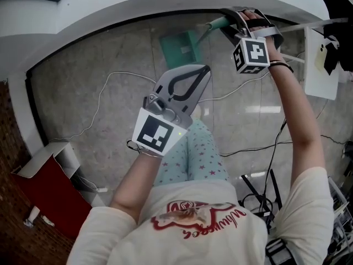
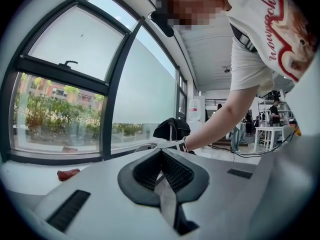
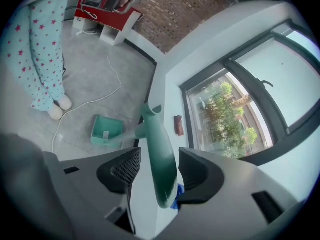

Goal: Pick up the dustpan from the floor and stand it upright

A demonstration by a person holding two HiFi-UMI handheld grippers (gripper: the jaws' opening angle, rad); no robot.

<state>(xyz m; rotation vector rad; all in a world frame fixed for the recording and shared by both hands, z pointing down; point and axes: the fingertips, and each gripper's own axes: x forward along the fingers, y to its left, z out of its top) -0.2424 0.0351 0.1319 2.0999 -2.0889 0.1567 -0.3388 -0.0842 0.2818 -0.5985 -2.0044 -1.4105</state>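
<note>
The dustpan point(image 1: 179, 47) rests with its green pan on the grey floor point(image 1: 110, 109), close to the foot of the curved white window sill point(image 1: 110, 15). Its long green handle point(image 3: 155, 134) rises from the pan up to the right tongs point(image 1: 229, 16). In the right gripper view the handle's rounded end lies between the two dark pads. The jaws stand wide apart and do not press on it: a slim gap shows beside the left pad, and the handle lies close against the right one, though I cannot tell whether it touches. A scrap of blue shows just under the handle's end. The left tongs point(image 1: 205, 69) hang in mid-air in front of the person's body, well apart from the dustpan and pointing towards the window point(image 2: 75, 84). Their jaws are closed together, pad against pad, with nothing held between them. Each pair of tongs carries a cube with square markers; the right one point(image 1: 251, 55) sits just above the person's wrist. Below the left tongs are the person's legs in pale trousers with red stars point(image 1: 196, 153). A thin white cable point(image 1: 105, 93) trails across the floor past the pan. A red and white box point(image 1: 49, 175) stands open near the brick wall. A small brown object point(image 3: 178, 125) lies on the sill beside the window frame.
</note>
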